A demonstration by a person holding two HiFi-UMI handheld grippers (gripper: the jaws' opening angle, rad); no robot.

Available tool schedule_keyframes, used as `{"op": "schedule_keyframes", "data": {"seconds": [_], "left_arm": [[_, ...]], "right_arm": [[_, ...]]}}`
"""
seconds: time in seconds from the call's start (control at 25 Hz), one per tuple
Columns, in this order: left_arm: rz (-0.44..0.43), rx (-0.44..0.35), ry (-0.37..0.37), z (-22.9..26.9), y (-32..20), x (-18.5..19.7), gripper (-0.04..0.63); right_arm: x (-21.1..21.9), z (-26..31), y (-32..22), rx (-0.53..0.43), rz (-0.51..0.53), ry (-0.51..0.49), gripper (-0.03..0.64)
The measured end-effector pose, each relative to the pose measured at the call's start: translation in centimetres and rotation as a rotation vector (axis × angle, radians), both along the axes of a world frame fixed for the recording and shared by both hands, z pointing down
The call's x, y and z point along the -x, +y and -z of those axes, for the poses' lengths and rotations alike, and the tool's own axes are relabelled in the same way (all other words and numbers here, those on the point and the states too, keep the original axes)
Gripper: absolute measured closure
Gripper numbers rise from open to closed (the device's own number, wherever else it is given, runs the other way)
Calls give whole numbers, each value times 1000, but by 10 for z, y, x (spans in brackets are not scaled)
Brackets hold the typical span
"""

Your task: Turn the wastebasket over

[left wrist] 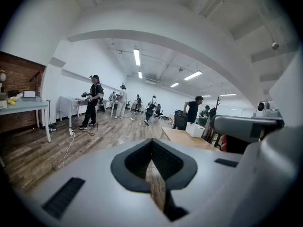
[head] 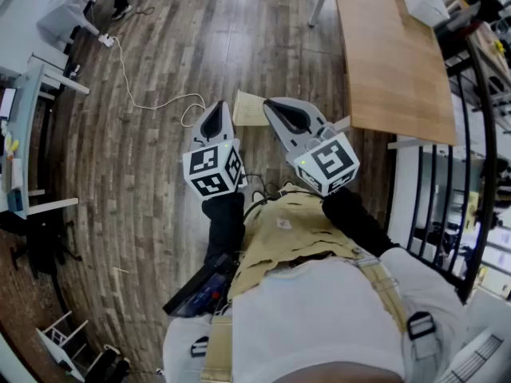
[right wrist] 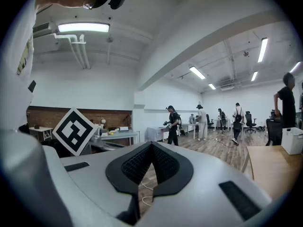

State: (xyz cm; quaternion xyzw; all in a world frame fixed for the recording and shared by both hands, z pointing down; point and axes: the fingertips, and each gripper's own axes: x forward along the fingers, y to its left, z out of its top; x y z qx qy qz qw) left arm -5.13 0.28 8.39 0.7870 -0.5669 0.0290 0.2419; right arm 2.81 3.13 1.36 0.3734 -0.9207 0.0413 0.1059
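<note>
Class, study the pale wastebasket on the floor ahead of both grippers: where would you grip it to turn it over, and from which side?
Probably pinch the wastebasket by its thin near edge, coming from the person's side: it sits straight ahead on the floor. Which end is open is too small to tell.

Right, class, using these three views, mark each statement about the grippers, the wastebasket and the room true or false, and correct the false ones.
1. The left gripper and the right gripper both have their jaws shut on nothing. True.
2. The wastebasket stands on the wooden table. False: it is on the floor, left of the table in the head view.
3. A white cable lies on the floor. True.
4. The left gripper grips the wastebasket. False: it holds nothing.
5. The table is bare. False: a white box sits on it.
</note>
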Motion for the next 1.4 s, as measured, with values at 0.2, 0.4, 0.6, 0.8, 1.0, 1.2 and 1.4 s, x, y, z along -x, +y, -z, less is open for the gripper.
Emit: {"op": "schedule_keyframes", "data": {"seconds": [0.2, 0.4, 0.6, 0.8, 1.0, 1.2, 1.4], "left_arm": [[-8, 9, 4, -6, -4, -5, 594], [-16, 17, 13, -8, -3, 1, 594], [-27, 22, 24, -15, -3, 4, 594], [-41, 23, 35, -18, -2, 6, 594], [-30, 69, 43, -38, -4, 12, 594], [16, 125, 28, -57, -13, 20, 594], [93, 154, -18, -68, -37, 34, 594]], "right_arm": [[-4, -7, -3, 15, -7, 7, 595], [2, -14, 2, 32, -11, 27, 595], [8, -21, 5, 35, -16, 40, 595], [10, -28, 7, 50, -22, 49, 595], [0, -51, 6, 115, -55, 79, 595], [-5, -72, -11, 176, -36, 69, 595], [7, -86, -47, 201, 53, 28, 595]]}}
